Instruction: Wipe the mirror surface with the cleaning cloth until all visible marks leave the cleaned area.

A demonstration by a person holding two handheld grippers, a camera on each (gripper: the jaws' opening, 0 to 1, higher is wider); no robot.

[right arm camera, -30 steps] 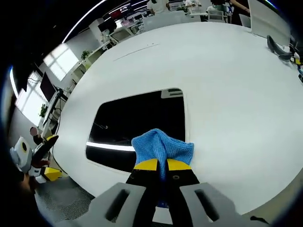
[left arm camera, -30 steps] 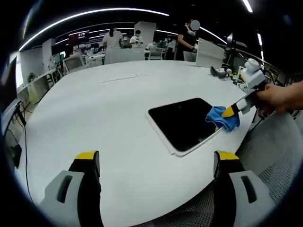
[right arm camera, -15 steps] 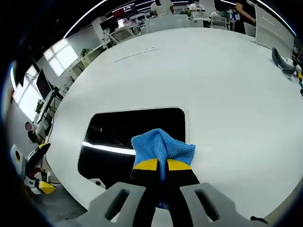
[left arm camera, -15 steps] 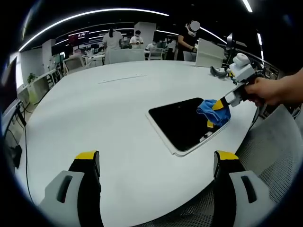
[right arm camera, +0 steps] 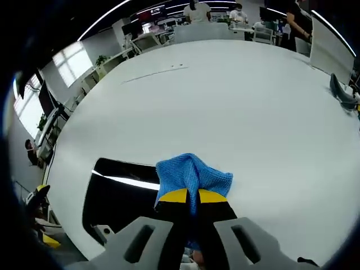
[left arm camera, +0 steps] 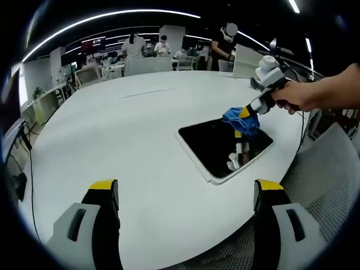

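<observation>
A flat mirror point(left arm camera: 224, 148) with a white frame lies on the white table point(left arm camera: 124, 140); its glass looks dark. My right gripper point(left arm camera: 243, 115) is shut on a blue cleaning cloth point(left arm camera: 237, 120) and holds it over the mirror's far right corner. In the right gripper view the cloth point(right arm camera: 194, 175) bunches above the yellow-tipped fingers point(right arm camera: 175, 197), with the mirror point(right arm camera: 121, 191) to the left. My left gripper point(left arm camera: 183, 194) stands open near the table's front edge, apart from the mirror, nothing between its jaws.
A person's hand point(left arm camera: 315, 97) holds the right gripper. A white screen point(left arm camera: 247, 63) and a dark object point(left arm camera: 260, 85) sit at the table's far right. A mesh chair point(left arm camera: 332, 185) stands by the right edge. People stand at desks far behind.
My right gripper has carried the cloth from the mirror's near right edge up and away across the glass to its far right corner. The left gripper has stayed still.
</observation>
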